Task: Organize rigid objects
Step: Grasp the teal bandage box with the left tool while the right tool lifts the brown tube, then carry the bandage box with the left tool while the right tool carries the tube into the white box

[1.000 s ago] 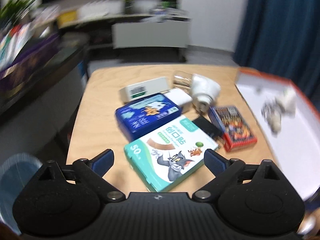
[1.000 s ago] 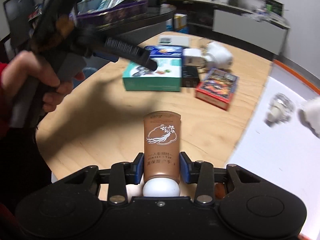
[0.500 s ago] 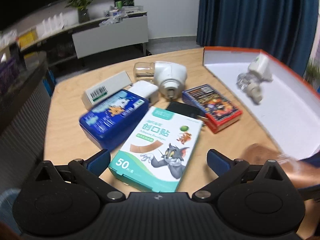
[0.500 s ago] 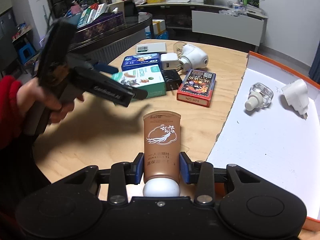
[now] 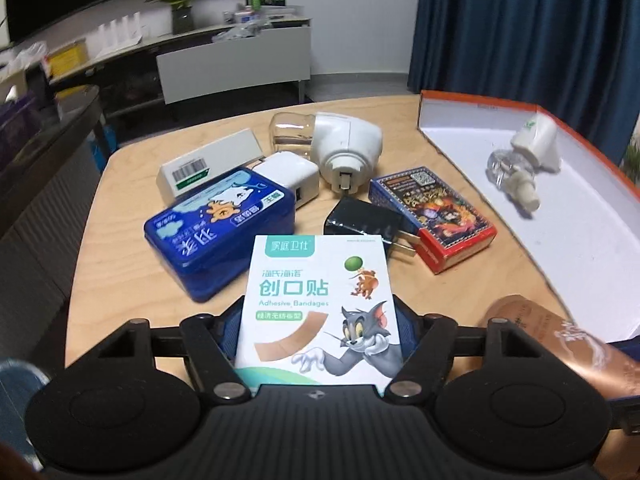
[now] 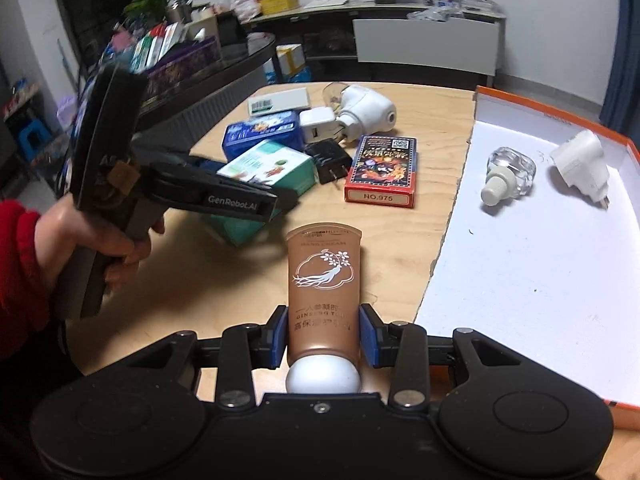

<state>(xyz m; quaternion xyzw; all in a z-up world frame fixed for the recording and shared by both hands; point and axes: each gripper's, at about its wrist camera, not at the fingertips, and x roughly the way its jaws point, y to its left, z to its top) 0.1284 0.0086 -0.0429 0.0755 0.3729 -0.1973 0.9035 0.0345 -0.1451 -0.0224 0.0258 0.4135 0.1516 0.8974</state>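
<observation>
A white-and-teal bandage box (image 5: 320,300) with a cartoon cat lies between the fingers of my left gripper (image 5: 318,328). Its jaws are closing and the blue pads meet the box's two sides. From the right wrist view the same box (image 6: 272,164) sits under that gripper at the near end of the pile. My right gripper (image 6: 324,336) is shut on a brown hand cream tube (image 6: 324,276), white cap toward the camera, held above the table edge beside the white tray (image 6: 540,280). The tube's end (image 5: 560,340) shows at the lower right of the left wrist view.
Behind the bandage box lie a blue tin (image 5: 220,232), a black charger (image 5: 364,224), a white charger (image 5: 288,178), a red card box (image 5: 432,216), a white plug-in unit (image 5: 344,148) and a barcode box (image 5: 208,164). The orange-rimmed tray holds a clear bottle (image 6: 508,174) and a white plug (image 6: 580,164).
My left gripper swung right and came down over the bandage box, and its jaws drew in from wide open onto the box's sides. The right gripper kept still with the tube.
</observation>
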